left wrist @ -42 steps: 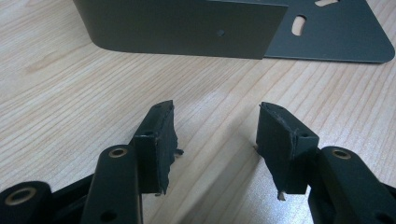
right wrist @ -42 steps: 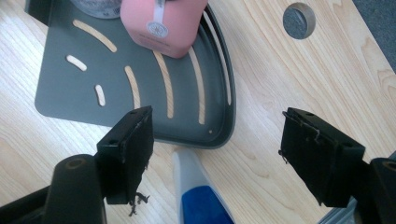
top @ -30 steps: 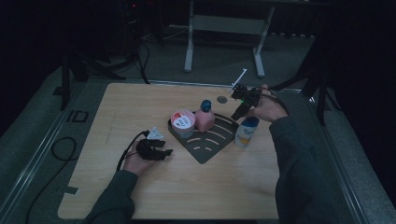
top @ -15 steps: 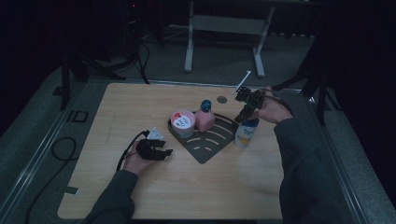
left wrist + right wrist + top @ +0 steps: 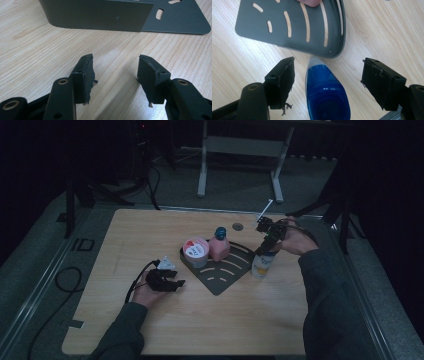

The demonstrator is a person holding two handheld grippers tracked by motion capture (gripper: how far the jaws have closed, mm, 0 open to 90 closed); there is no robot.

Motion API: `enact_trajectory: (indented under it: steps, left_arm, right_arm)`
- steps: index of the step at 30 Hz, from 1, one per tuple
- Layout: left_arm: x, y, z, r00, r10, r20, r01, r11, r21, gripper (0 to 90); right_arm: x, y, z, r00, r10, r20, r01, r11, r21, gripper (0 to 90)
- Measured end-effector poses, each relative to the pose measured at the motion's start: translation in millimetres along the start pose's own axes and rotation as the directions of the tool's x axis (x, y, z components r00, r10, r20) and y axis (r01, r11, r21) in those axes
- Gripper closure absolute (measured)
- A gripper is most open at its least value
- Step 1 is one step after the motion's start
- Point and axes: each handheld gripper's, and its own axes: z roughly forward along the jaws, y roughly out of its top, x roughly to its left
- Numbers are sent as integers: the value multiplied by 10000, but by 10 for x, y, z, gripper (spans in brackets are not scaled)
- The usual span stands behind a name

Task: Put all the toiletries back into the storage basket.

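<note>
A dark grey slotted tray (image 5: 222,279) lies mid-table and carries a red-lidded white cup (image 5: 196,251) and a pink bottle with a teal cap (image 5: 219,245). Just right of the tray stands a white bottle with a blue cap (image 5: 262,263). My right gripper (image 5: 266,239) hangs over it, pointing down. In the right gripper view the blue cap (image 5: 327,95) sits between the open jaws of the right gripper (image 5: 328,65), touching neither pad. My left gripper (image 5: 174,282) rests on the wood left of the tray. It (image 5: 115,58) is open and empty, facing the tray wall (image 5: 97,15).
A small round dark disc (image 5: 237,226) lies on the table behind the tray. A cable (image 5: 137,282) trails from the left gripper. Beyond the table's far edge stands a metal frame (image 5: 202,165); a black cable (image 5: 62,280) loops on the floor at left.
My right gripper has sunk slightly toward the blue-capped bottle. The left gripper has stayed put.
</note>
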Motion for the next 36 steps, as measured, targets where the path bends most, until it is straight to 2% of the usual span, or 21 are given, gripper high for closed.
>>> enact_trajectory:
  steps: [17,36]
  left_arm:
    - [0,1,2,10000,0,9,0,10000,-5,469]
    - [-2,2,3,10000,1,4,-1,10000,-3,469]
  right_arm:
    - [-45,-148,102,9998,3,-191,4,9993,364,264]
    - [-37,-176,245,9992,-61,-395,94,9966,824,304]
